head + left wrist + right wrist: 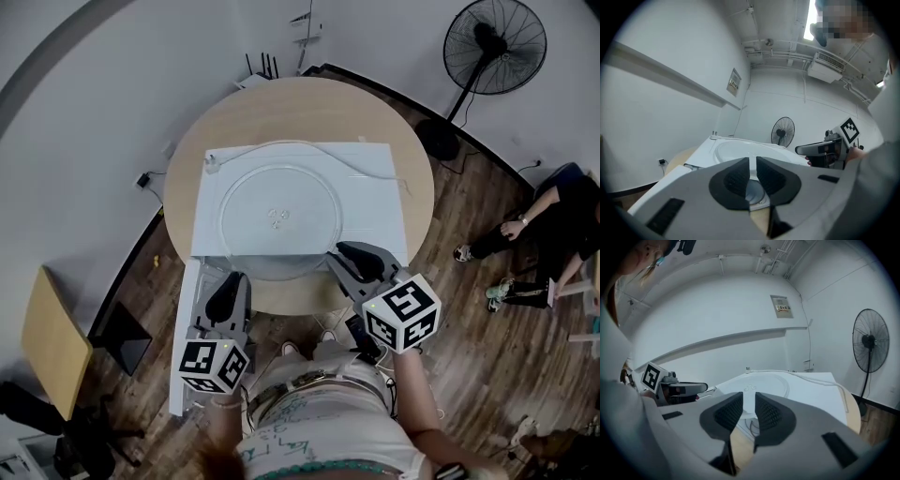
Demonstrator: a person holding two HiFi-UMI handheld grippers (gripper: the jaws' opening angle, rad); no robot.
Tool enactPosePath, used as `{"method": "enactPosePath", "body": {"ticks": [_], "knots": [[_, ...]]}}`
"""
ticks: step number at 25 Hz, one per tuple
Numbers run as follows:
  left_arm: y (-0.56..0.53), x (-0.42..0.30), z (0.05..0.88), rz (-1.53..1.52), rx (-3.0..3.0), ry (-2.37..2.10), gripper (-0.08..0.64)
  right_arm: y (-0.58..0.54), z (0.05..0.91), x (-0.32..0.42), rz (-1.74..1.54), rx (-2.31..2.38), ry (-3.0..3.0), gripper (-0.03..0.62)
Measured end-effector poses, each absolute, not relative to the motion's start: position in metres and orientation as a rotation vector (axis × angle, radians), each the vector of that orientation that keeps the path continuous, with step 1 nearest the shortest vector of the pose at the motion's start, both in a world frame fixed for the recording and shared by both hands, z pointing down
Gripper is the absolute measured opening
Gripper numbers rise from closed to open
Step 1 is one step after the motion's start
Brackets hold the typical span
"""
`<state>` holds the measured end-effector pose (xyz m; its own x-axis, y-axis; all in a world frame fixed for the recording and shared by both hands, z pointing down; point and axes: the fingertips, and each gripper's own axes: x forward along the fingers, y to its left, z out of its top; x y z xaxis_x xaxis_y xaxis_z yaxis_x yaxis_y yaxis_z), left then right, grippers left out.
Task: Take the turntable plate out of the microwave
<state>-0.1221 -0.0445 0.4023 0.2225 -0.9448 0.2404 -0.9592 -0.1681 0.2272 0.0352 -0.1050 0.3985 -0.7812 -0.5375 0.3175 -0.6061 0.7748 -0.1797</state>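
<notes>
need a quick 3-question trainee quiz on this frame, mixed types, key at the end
1. Fill in: the glass plate lies ___ the microwave.
2. True or false: the microwave's door is shut.
3. What stands on the floor beyond the table? A ladder, B pedestal fan, C bin.
Key: 1 on top of; 2 false, it hangs open; 3 B.

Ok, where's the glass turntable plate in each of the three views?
Head view: the turntable plate lies at centre, on top of the microwave.
Left gripper view: plate centre-left.
Right gripper view: plate at centre.
Shared landmark: the standing fan.
</notes>
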Motion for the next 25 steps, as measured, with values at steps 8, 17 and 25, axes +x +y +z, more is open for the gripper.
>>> {"method": "enactPosePath", "body": {"ticks": [8,17,25], "knots": [[-0.035,-0.100,0.391,0.015,2.181,-1.836,0.015,-0.097,0.388,0.050,0.320,0.871,-2.798,-0.009],[-0.035,-0.092,0.404,0.035,2.172,-1.832,0.015,-0.099,0.397,0.060,0.368,0.891,-2.808,-0.009],[-0.044,-0.108,0.408,0.039,2.199,-1.745,0.017,-0.095,0.404,0.034,0.383,0.905,-2.771,-0.009]]}}
